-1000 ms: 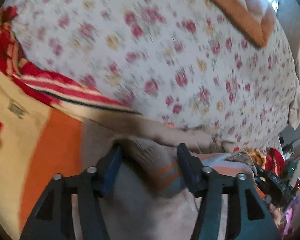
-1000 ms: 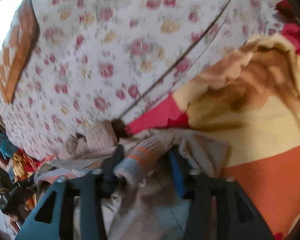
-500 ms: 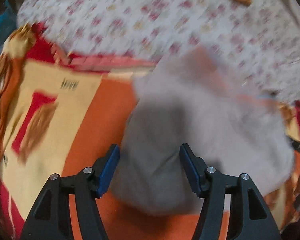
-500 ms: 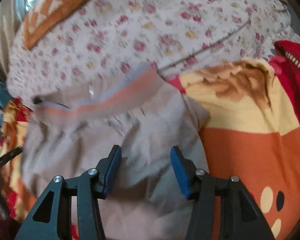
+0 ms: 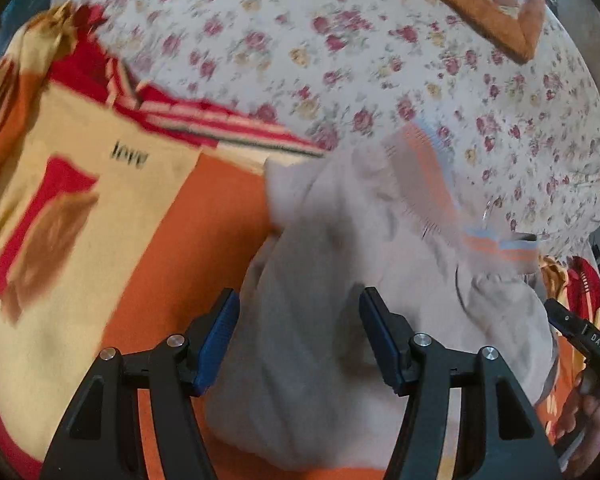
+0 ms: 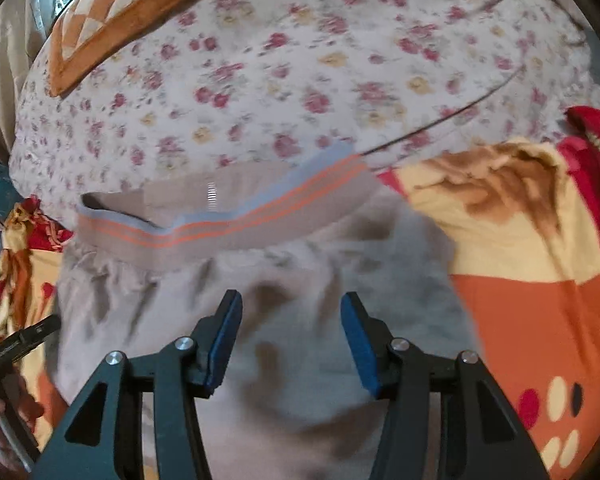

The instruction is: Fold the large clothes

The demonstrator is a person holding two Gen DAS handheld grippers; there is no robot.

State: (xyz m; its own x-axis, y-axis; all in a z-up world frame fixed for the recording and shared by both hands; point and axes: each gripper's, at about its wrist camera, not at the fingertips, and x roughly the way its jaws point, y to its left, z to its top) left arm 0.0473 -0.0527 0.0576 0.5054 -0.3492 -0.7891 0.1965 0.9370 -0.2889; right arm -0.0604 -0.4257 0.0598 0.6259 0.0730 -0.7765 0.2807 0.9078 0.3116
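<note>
On the left, the left tongs [image 5: 298, 336] hang released above the beige trousers [image 5: 340, 300], which lie bunched on the orange patterned blanket [image 5: 140, 260], waistband [image 6: 228, 220] toward the far floral sheet [image 6: 300, 60]. Right tongs [image 6: 290, 342] released too. Risk: grabbing bunched layers would fold creases in. No containers show.

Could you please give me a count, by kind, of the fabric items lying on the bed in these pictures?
Beige garment with striped waistband: 1
Orange, cream and red blanket: 1
Floral bedsheet: 1
Orange checked cushion: 1
Total: 4
</note>
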